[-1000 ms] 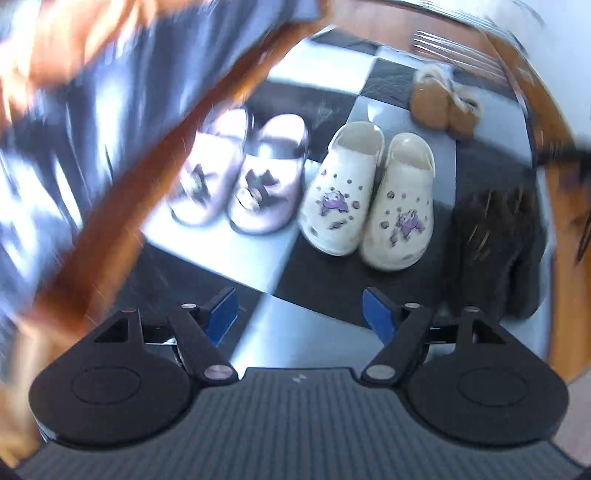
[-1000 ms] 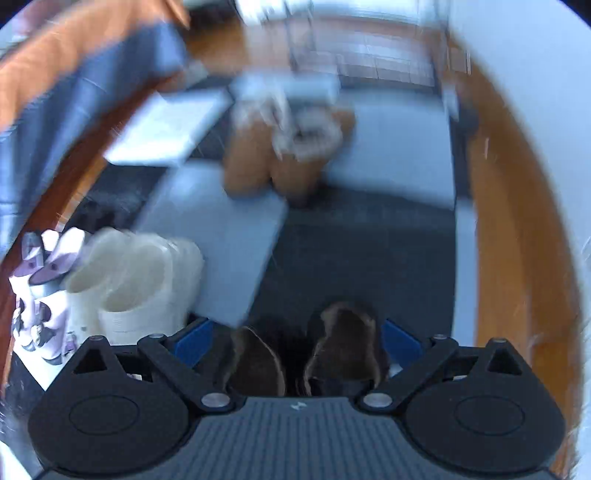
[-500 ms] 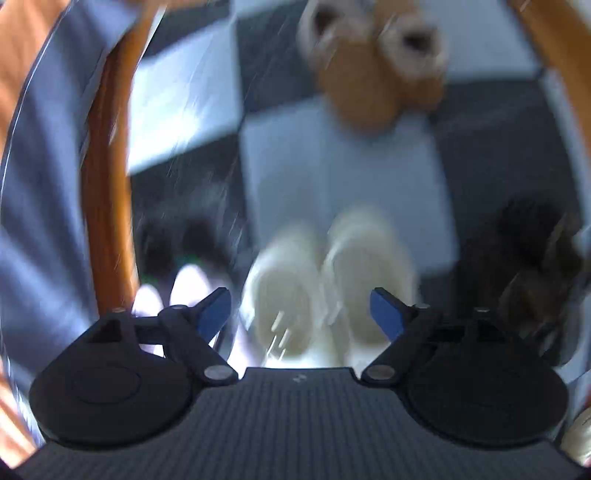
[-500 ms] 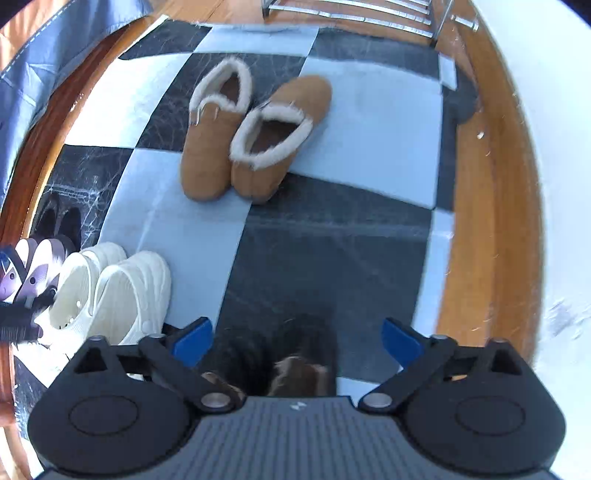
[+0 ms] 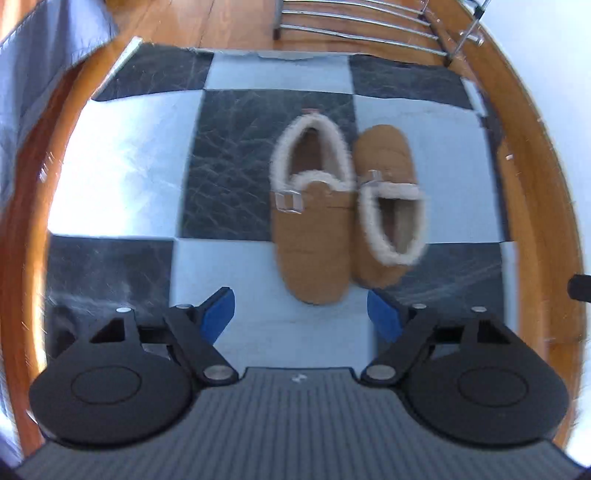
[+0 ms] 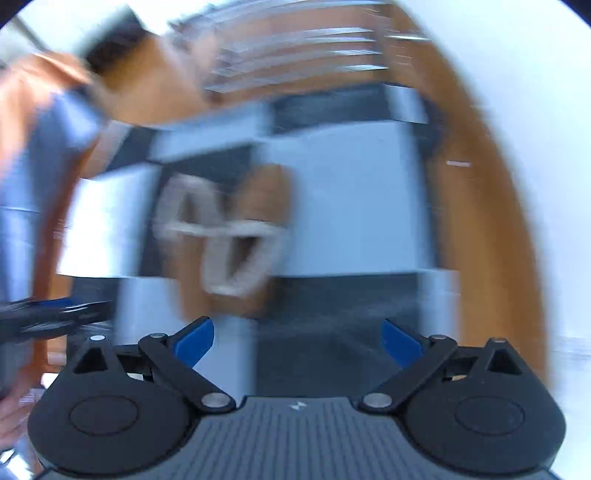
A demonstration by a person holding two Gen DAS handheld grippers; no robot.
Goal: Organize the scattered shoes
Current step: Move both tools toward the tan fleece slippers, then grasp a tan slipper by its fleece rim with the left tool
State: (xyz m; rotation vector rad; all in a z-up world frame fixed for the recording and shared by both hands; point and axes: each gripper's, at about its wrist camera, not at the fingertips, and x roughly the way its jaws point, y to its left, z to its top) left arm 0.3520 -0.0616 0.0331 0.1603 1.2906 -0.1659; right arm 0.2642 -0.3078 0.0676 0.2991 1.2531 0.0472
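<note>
Two tan fleece-lined slippers lie side by side on the checkered mat, pointing opposite ways: the left slipper (image 5: 314, 229) has its toe toward me, the right slipper (image 5: 388, 206) has its heel opening toward me. My left gripper (image 5: 301, 314) is open and empty, just short of the slippers. In the blurred right wrist view the same slippers (image 6: 229, 236) lie ahead and left of my right gripper (image 6: 297, 341), which is open and empty above the mat.
The black and light-blue checkered mat (image 5: 129, 166) lies on a wooden floor (image 5: 535, 184). A chrome shoe rack (image 5: 362, 26) stands at the far edge. Blue fabric (image 5: 37, 66) hangs at the left. The other gripper (image 6: 51, 314) shows at the right view's left edge.
Both grippers have swung away from the white clogs, purple sandals and dark furry slippers toward the tan slippers. The right view is now motion-blurred. Both stay open.
</note>
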